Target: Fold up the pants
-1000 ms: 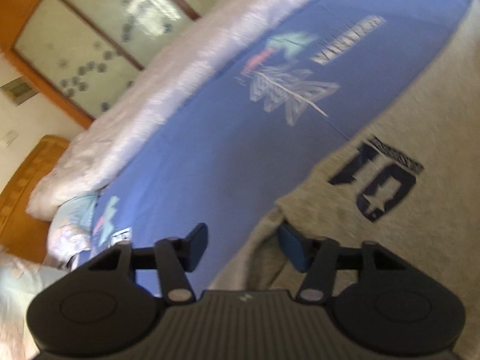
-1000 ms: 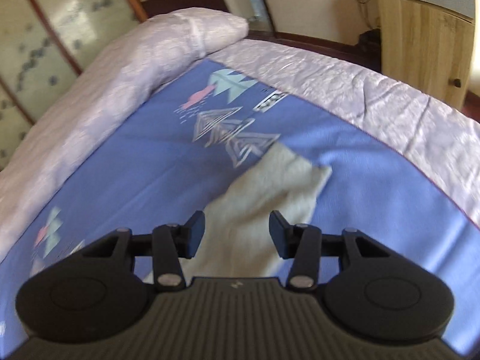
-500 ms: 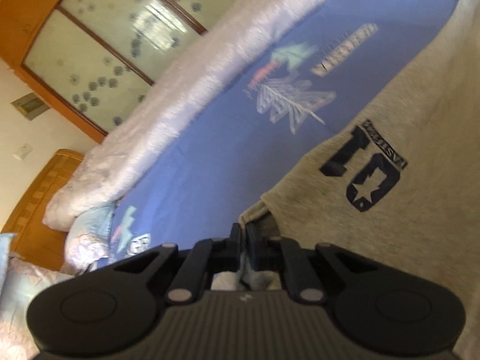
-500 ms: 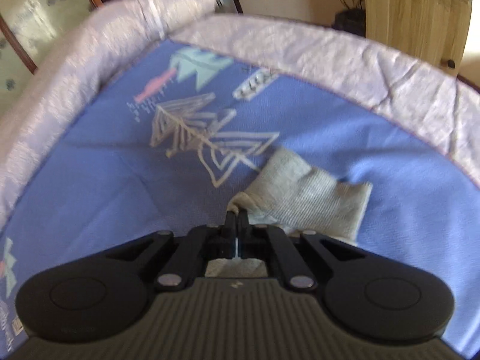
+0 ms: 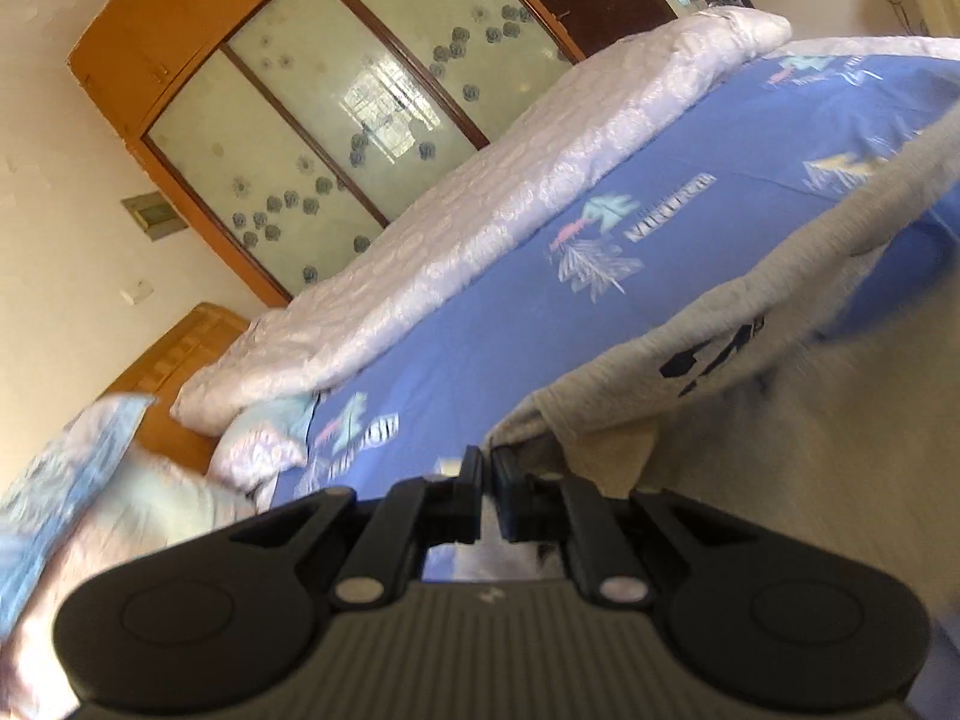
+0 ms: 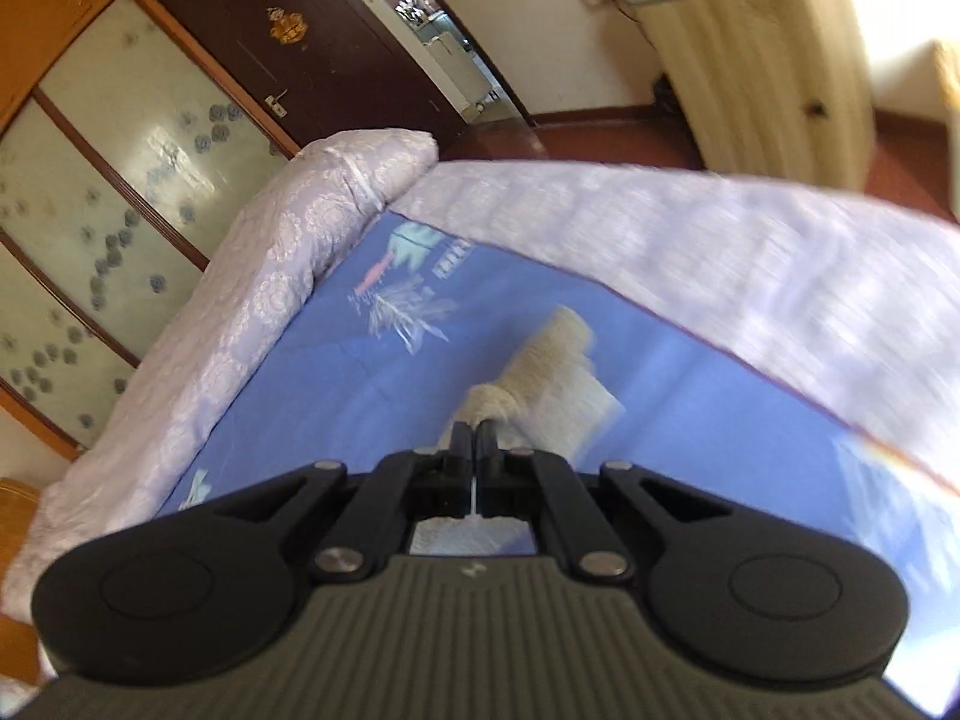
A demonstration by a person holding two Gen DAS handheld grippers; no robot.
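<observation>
The grey sweatpants [image 5: 708, 354], with a dark navy print [image 5: 714, 354], are lifted off the blue bedsheet [image 5: 480, 336]. My left gripper [image 5: 487, 456] is shut on the waistband corner of the pants, and the fabric stretches away to the upper right. In the right wrist view my right gripper [image 6: 474, 432] is shut on the ribbed cuff end of a pant leg [image 6: 546, 372], which hangs bunched just beyond the fingertips above the blue sheet [image 6: 336, 396].
A rolled white quilt [image 5: 456, 240] lies along the far side of the bed, with pillows [image 5: 120, 480] at the left. A wardrobe with frosted glass doors [image 5: 336, 114] stands behind. A wooden cabinet [image 6: 762, 48] and an open doorway [image 6: 444, 54] lie beyond the bed's foot.
Both grippers closed on the pants, left on the waistband corner, right on the leg cuff, and then lifted the fabric up off the sheet.
</observation>
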